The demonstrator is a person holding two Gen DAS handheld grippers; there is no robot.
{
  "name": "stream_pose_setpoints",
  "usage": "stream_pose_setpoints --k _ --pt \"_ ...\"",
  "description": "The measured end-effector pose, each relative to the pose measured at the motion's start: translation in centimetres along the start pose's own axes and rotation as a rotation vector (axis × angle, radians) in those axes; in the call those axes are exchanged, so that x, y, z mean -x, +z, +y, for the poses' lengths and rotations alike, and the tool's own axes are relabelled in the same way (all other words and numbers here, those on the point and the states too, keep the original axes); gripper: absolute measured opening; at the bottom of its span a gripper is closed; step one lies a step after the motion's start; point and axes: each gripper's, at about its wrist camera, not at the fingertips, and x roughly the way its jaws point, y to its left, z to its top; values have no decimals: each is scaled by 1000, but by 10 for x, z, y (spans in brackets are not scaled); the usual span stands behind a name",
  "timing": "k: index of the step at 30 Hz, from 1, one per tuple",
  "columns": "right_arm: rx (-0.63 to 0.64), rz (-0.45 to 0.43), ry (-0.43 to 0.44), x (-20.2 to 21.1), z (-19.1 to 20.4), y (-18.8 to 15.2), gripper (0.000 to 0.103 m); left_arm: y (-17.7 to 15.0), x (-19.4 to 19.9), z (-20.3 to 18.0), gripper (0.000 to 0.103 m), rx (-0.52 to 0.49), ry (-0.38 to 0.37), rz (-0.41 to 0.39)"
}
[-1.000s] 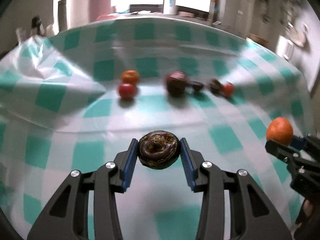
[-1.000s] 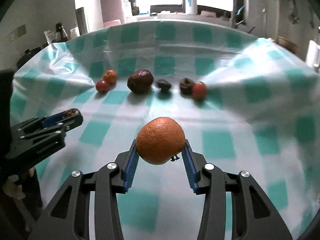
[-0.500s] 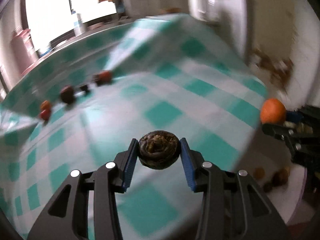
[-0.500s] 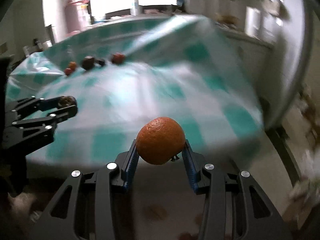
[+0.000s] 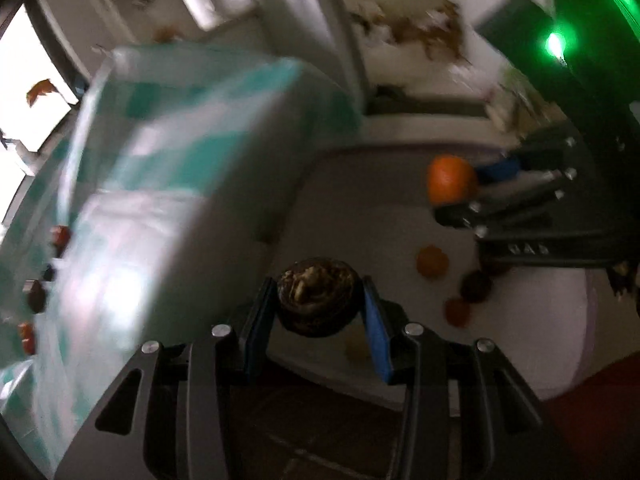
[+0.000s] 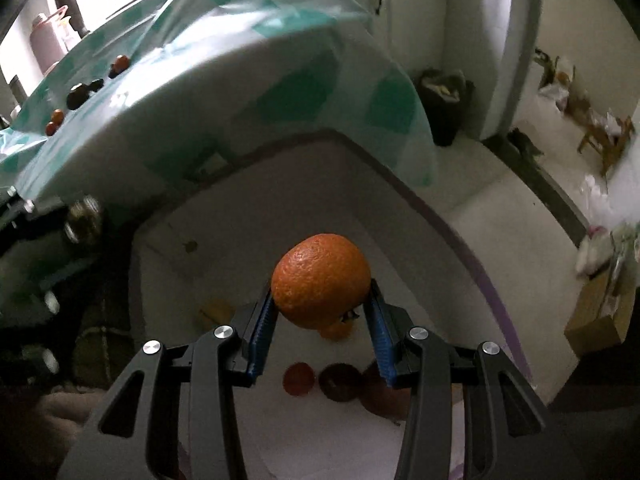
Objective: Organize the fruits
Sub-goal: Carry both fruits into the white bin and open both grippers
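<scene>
My left gripper is shut on a dark brown wrinkled fruit and points steeply down past the table's edge. My right gripper is shut on an orange; the left wrist view shows that orange at the right. Below both lies a low white tray holding several fruits: a red one, a dark one, a small orange one and a yellowish one. The left gripper is a blur at the left of the right wrist view.
The table with the teal checked cloth rises at the left, with several small fruits still in a row on it. A dark bin stands by the wall, and a cardboard box sits on the floor at the right.
Both grippers have swung off the table to the right and down, rolling as they went, each still holding its fruit. The low white tray with fruits has come into view.
</scene>
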Motion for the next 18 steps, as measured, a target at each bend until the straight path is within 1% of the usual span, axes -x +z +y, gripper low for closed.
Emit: stream_pose_setpoints --k 2,5,7,9,11,15,18 --pt "0 24 -6 -7 -4 -7 43 -2 -20 -8 42 -7 -61 51" --pt "9 94 -52 -26 -5 -19 43 -8 -50 -14 42 -22 -79 129" --pt "2 132 -58 -37 -5 -25 43 -12 -67 -19 42 -44 -82 175" --pt "-4 168 -61 -47 -6 -31 43 -18 -79 -24 42 -73 -73 201" --pt "-6 192 -65 -53 -5 -34 43 -25 -89 -29 42 -96 -79 222" --pt "-1 221 -65 -59 -3 -36 43 -32 -103 -36 42 -106 -105 256" --pt "3 243 -71 -62 -2 -37 43 -34 -108 -37 42 -106 -116 266"
